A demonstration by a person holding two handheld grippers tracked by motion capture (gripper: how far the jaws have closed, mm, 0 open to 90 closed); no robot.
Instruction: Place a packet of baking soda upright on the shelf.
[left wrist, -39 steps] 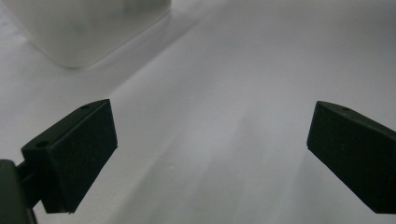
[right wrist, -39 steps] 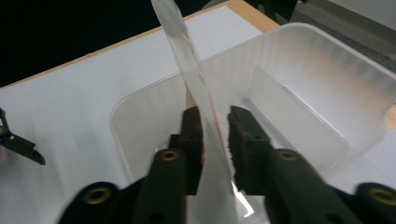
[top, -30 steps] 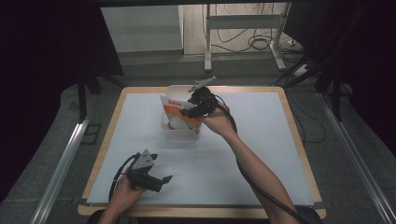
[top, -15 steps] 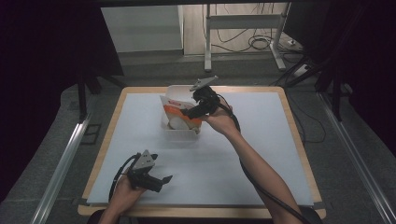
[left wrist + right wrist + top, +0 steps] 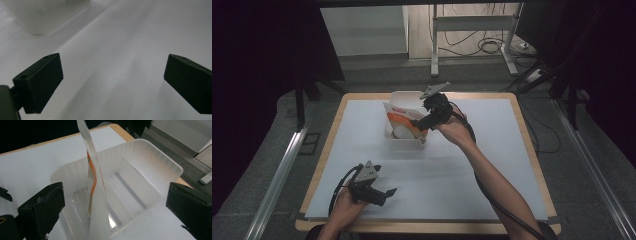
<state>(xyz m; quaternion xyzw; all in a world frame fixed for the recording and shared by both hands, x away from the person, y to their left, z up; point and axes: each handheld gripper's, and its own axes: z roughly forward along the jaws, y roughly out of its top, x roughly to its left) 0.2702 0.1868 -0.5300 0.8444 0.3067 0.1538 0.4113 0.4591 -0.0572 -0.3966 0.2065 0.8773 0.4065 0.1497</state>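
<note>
- While the left gripper (image 5: 388, 192) rests low at approx 7 o'clock on the white table (image 5: 492, 165), its jaws stand spread wide w/ nothing between them; left gripper view has bare table between the pads (image 5: 40, 83) and a white tub corner at 11 o'clock.
- Left hand (image 5: 343, 210) wraps the gripper body; jaws point toward 3 o'clock across the table.
- Tub (image 5: 404, 97), translucent white plastic, sits at approx 12 o'clock on the table, near the far edge; open top faces up.
- Pouch (image 5: 402, 122), flat, white w/ orange print, stands inside the tub on its lower edge. Long axis runs bottom-to-top, tilted, upper end leaning past the tub's rim toward 11 o'clock in the right gripper view (image 5: 93, 182). Seen edge-on there, so it reads as a thin strip.
- Pouch base rests on the tub floor (image 5: 130, 192); apart from the pouch the tub interior looks bare.
- Right gripper (image 5: 414, 121), just right of the tub at approx 1 o'clock, points toward 9 o'clock at the pouch. Its jaws have just been opening and now stand spread wide; pouch lies between them but neither pad (image 5: 45, 207) presses on it.
- Right hand (image 5: 454, 131) holds the gripper above the tub's right rim; forearm runs down to approx 5 o'clock.
</note>
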